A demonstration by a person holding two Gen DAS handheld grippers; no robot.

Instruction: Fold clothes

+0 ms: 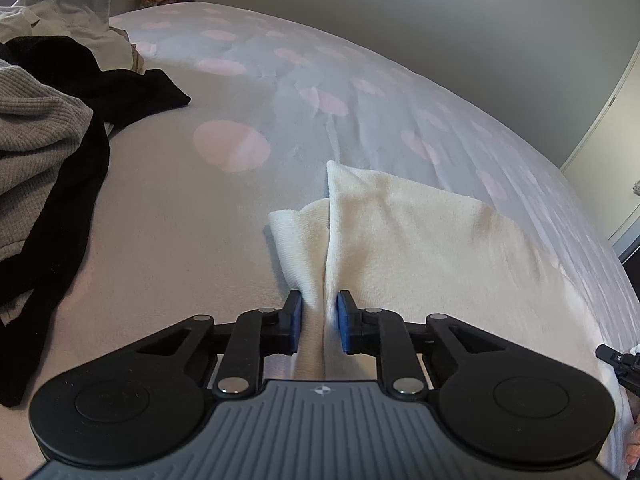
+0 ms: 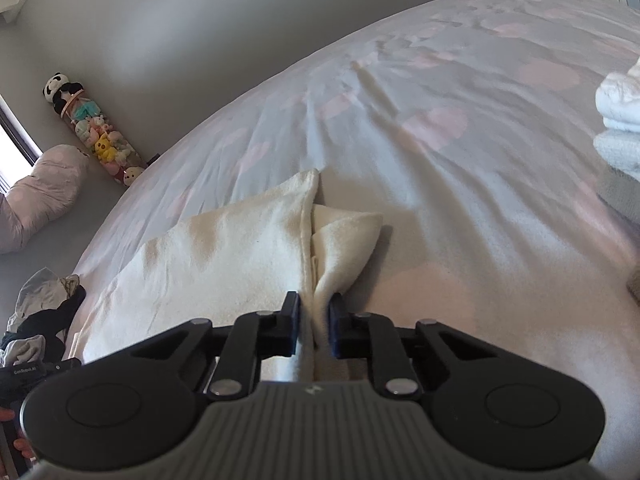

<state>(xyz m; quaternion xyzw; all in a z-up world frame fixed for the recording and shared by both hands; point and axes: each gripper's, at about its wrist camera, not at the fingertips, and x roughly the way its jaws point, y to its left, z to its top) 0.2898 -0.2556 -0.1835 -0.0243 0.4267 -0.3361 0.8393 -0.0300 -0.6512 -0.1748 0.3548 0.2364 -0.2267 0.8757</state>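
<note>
A cream-white fleece garment [image 1: 420,240] lies on the bed, spread between the two grippers. In the left wrist view my left gripper [image 1: 319,304] is shut on the garment's left edge, with bunched cloth pinched between the blue pads. In the right wrist view the same garment [image 2: 224,248] stretches to the left, and my right gripper [image 2: 314,306] is shut on its right edge, a fold of cloth squeezed between the pads. A bit of the right gripper [image 1: 618,360] shows at the right edge of the left view.
A pile of unfolded clothes, grey knit [image 1: 36,132] and black [image 1: 120,88], lies on the left of the bed. Folded white and grey items [image 2: 620,128] are stacked on the right. The bedspread [image 1: 232,144] has pink dots. Plush toys [image 2: 100,136] and a pillow [image 2: 48,188] lie on the floor.
</note>
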